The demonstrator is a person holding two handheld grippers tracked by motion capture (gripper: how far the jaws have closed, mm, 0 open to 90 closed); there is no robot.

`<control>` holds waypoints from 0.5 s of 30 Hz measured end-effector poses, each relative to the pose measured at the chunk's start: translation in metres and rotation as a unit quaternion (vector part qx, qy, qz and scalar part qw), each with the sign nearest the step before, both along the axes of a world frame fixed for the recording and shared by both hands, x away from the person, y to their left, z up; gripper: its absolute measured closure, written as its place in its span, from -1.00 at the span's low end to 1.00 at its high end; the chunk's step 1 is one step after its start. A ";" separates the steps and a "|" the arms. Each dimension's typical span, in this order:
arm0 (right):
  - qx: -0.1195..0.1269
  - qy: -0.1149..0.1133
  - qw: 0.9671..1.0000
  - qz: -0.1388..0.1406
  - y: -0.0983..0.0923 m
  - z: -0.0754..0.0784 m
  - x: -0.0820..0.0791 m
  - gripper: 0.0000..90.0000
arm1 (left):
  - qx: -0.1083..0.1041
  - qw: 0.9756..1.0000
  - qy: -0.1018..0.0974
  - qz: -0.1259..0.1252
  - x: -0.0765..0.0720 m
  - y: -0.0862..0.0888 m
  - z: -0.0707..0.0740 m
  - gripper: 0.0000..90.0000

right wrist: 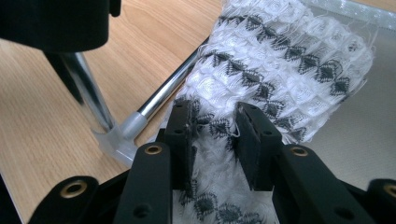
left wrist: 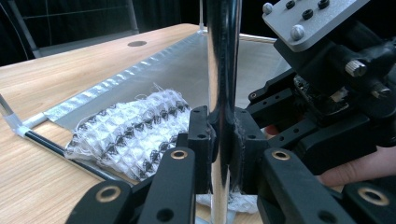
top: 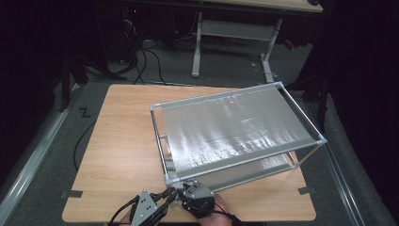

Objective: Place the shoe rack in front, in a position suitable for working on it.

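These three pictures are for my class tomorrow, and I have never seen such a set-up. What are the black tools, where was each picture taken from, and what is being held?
A person sits at a wooden table and works with a hand-held tool, a gripper with two black jaws, in each hand. The high view looks down from above the person's side; the two hands show at its bottom edge. The other two pictures come from small cameras that ride on the tools.

On the table stands a rack of shiny metal rods with silvery sheets as its shelves. On the lower shelf, by the near corner, lies a white knitted cloth with a black diamond pattern.

The left gripper is clamped on the rack's upright corner rod, as if steadying it. The right gripper has its jaws around a fold of the cloth, with the pads pressing on it.
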State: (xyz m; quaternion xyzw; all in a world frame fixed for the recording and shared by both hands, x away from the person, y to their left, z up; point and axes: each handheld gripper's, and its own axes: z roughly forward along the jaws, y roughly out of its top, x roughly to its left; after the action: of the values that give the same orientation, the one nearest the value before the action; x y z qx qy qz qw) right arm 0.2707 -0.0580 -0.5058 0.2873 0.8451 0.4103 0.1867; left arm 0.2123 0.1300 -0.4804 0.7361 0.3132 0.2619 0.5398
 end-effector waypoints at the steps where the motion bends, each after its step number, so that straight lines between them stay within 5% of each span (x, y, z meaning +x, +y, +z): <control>1: 0.003 0.004 1.000 0.005 -0.001 0.000 0.002 0.52 | -0.002 1.000 0.003 0.001 0.000 0.000 0.000 0.78; 4: 0.005 0.018 1.000 0.005 -0.004 0.001 0.005 0.51 | -0.005 1.000 0.007 0.002 0.000 -0.001 0.001 0.79; 7: -0.007 -0.002 1.000 0.001 -0.003 0.001 0.002 0.49 | -0.006 1.000 0.005 0.001 0.000 -0.001 0.000 0.78; 15: -0.019 -0.012 1.000 -0.015 -0.012 0.001 0.007 0.44 | -0.005 1.000 0.002 0.001 0.000 -0.001 -0.001 0.78</control>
State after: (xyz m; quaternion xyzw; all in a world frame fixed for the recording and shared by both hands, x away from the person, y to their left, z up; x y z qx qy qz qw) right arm 0.2774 -0.0696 -0.5051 0.2914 0.8460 0.3947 0.2087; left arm 0.2120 0.1292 -0.4809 0.7336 0.3162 0.2592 0.5428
